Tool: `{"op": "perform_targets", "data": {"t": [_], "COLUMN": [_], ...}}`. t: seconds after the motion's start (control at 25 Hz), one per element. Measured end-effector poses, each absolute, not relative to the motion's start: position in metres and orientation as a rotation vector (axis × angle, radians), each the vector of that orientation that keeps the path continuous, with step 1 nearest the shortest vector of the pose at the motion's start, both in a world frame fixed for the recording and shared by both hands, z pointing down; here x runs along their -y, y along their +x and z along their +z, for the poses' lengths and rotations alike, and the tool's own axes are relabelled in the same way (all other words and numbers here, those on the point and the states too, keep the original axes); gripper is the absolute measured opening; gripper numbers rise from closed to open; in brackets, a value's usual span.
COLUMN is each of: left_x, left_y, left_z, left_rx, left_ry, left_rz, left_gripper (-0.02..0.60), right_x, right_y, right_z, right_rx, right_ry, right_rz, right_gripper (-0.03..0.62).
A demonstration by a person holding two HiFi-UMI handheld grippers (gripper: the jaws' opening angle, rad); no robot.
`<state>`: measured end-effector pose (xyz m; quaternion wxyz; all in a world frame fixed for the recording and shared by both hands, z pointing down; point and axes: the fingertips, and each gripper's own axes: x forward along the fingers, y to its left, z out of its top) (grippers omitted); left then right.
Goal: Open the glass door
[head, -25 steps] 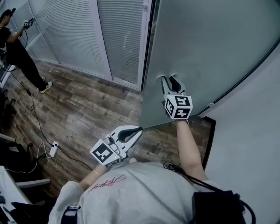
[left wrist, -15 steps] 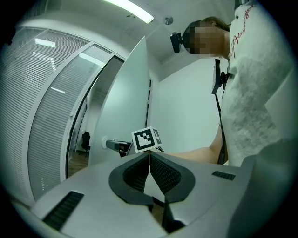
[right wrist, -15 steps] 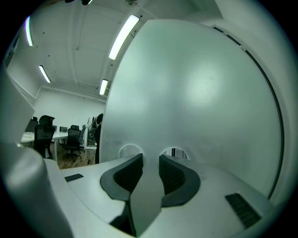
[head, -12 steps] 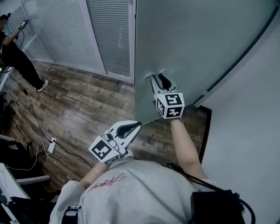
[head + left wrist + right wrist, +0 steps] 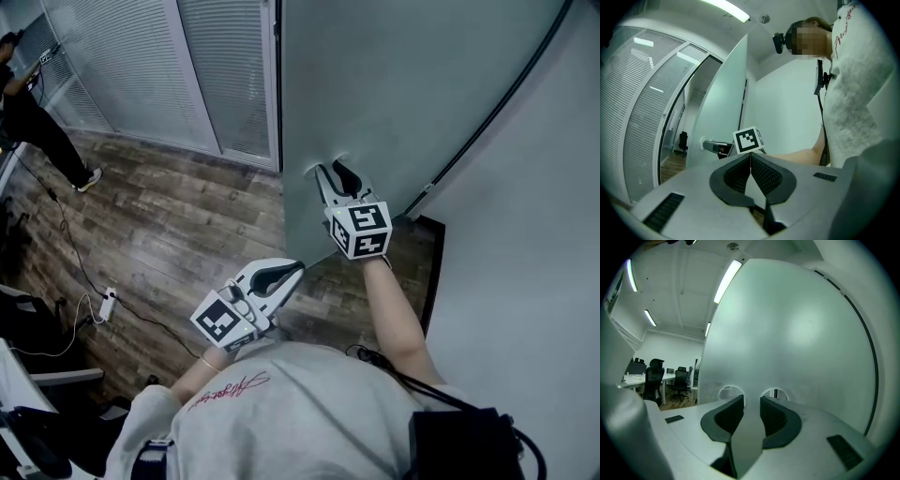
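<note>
The frosted glass door [image 5: 403, 84] fills the top of the head view, its free edge standing near the blinds. My right gripper [image 5: 328, 172] reaches level to the door handle [image 5: 320, 169] and is shut on it. In the right gripper view the grey handle [image 5: 749, 432] lies between the pads of my right gripper [image 5: 751, 401], in front of two round fittings in the glass door [image 5: 797, 333]. My left gripper [image 5: 289, 270] hangs lower, near my body, shut and empty. The left gripper view shows my left gripper [image 5: 751, 157] with its jaws together, and the handle [image 5: 714, 146] beyond them.
A glass partition with blinds [image 5: 141, 66] stands left of the door, above a wooden floor [image 5: 178, 225]. A person [image 5: 33, 112] stands at the far left. A power strip [image 5: 106, 302] with its cable lies on the floor. A white wall [image 5: 525, 244] rises at the right.
The door has swung, its free edge shifting left in the head view towards the blinds. My right gripper moved left with the handle in it. The left gripper kept its place near my body.
</note>
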<state>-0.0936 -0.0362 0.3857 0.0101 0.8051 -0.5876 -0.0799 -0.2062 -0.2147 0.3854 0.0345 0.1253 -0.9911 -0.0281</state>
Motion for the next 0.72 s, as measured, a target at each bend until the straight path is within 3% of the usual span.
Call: {"op": "perform_targets", "data": {"t": [0.72], "left_x": [0.012], "left_y": [0.017], "left_z": [0.391], "left_rx": [1.707], "left_ry": [2.596], "left_rz": [-0.176], "left_gripper": [0.018], "right_x": [0.186], "right_y": [-0.091], "right_z": [0.387], "right_rx": [3.055], "right_ry": [0.323], "right_rz": [-0.095], "right_gripper": [0.117]}}
